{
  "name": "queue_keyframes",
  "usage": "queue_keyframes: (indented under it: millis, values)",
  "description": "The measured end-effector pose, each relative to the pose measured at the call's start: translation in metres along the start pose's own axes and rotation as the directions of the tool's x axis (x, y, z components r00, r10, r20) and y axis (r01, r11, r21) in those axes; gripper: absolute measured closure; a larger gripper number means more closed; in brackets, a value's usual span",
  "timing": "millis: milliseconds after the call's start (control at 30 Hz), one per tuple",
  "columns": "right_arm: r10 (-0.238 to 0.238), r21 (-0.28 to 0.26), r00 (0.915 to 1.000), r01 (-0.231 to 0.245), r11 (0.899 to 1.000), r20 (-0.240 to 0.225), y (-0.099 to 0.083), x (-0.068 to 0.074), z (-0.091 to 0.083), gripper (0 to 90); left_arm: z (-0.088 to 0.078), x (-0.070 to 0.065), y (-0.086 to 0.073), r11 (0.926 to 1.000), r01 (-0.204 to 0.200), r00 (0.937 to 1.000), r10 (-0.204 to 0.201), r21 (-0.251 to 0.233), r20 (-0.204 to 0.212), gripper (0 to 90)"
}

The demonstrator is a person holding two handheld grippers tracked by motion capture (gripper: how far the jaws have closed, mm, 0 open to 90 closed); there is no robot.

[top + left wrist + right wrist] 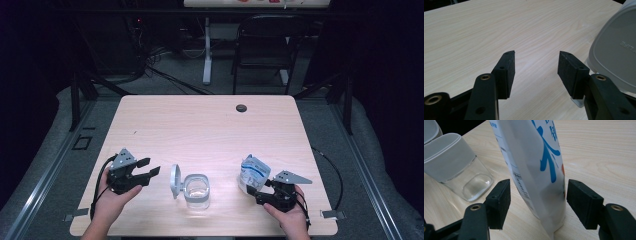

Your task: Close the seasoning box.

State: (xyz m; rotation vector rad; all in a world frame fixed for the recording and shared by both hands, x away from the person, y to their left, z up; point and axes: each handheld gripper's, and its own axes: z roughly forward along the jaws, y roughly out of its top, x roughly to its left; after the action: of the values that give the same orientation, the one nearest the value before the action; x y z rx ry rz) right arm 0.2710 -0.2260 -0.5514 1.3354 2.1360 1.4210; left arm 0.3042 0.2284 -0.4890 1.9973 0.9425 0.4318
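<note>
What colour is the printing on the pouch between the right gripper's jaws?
Blue on the white pouch, plus an orange spot; the right gripper view shows it best.

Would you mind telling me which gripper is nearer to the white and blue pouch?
Right. The right gripper has its fingers open on either side of the pouch; the left gripper is across the table, beyond the open glass jar.

Pale wood-grain bench (200, 130), rectangular with rounded corners, seen from above. Small dark round grommet (241, 108) set in the surface near the far edge, right of centre. Near the front edge, at centre, a clear glass jar (197, 191) with a grey hinged lid (175, 181) flipped open to its left. To its right, apart from it, a white pouch (252, 173) with blue print, standing upright. Rest of the surface bare wood.
</note>
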Motion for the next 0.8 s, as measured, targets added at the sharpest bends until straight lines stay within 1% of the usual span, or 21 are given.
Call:
queue_keyframes:
  millis: [167,267,300,433,467,500,600,733,800]
  values:
    - [0.015,-0.001,0.9998,-0.015,1.000,-0.009,0.000,-0.003,-0.001,35.8,0.000,0.000,-0.001,1.0000,0.000,1.0000,0.000,0.004,-0.005,48.7]
    - [0.021,-0.001,0.9998,-0.021,1.000,-0.006,0.000,-0.004,-0.001,35.8,0.000,0.000,-0.001,1.0000,0.002,1.0000,-0.002,0.001,-0.007,48.6]
    - [0.035,-0.004,0.9993,-0.035,0.999,-0.013,0.000,-0.005,0.000,35.7,-0.001,0.000,-0.001,1.0000,0.002,1.0000,-0.002,0.001,-0.009,48.6]
    - [0.044,0.004,0.9988,-0.044,0.999,-0.022,0.000,-0.006,0.002,35.7,-0.002,0.002,-0.002,1.0000,0.004,0.9999,-0.004,0.001,-0.012,48.5]
    - [0.036,0.010,0.9990,-0.036,0.999,-0.025,0.001,-0.006,0.003,35.7,-0.002,0.002,-0.002,1.0000,0.006,0.9999,-0.006,0.003,-0.014,48.5]
    - [0.045,0.010,0.9986,-0.045,0.999,-0.027,0.000,-0.005,0.004,35.7,-0.002,0.002,-0.002,1.0000,0.007,0.9999,-0.007,0.000,-0.013,48.5]
    - [0.041,0.016,0.9988,-0.040,0.999,-0.027,0.000,-0.006,0.007,34.6,-0.003,0.002,-0.002,1.0000,0.008,0.9999,-0.008,-0.002,-0.014,48.5]
    - [0.062,0.019,0.9973,-0.061,0.998,-0.040,0.000,-0.007,0.008,33.4,-0.004,0.003,-0.003,1.0000,0.009,0.9998,-0.009,0.000,-0.016,48.5]
    - [0.061,0.022,0.9975,-0.060,0.998,-0.036,0.000,-0.008,0.009,33.0,-0.004,0.003,-0.003,1.0000,0.007,0.9998,-0.007,0.006,-0.020,48.5]
